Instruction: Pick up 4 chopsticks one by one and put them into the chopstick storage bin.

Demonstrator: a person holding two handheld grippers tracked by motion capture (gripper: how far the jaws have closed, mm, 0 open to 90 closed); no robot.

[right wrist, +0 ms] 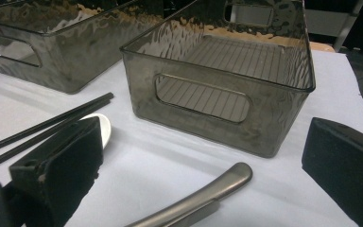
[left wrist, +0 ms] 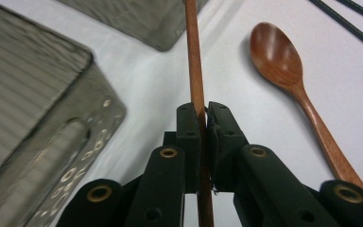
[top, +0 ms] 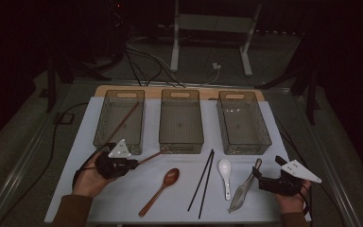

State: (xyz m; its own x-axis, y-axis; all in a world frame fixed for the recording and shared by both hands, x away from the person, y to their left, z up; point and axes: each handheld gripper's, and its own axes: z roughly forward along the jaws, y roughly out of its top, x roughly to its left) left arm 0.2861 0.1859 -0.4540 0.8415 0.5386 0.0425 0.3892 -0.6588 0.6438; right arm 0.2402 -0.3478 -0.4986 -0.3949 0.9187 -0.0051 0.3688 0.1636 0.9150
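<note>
My left gripper (top: 133,163) is shut on a brown wooden chopstick (top: 150,157), whose far end points toward the middle bin (top: 181,142). In the left gripper view the jaws (left wrist: 203,113) pinch that chopstick (left wrist: 194,66) upright between the pads. A second brown chopstick (top: 124,121) lies slanted in the left bin (top: 118,142). My right gripper (top: 260,178) is open at the handle of a metal serving utensil (top: 242,193). In the right gripper view its wide-apart fingers (right wrist: 61,165) flank that handle (right wrist: 203,196) without touching it.
On the white mat lie a wooden spoon (top: 163,188), a pair of black chopsticks (top: 202,182) and a white ceramic spoon (top: 225,174). The right bin (top: 243,142) stands just beyond my right gripper. Cables and a stand's legs are on the floor behind the table.
</note>
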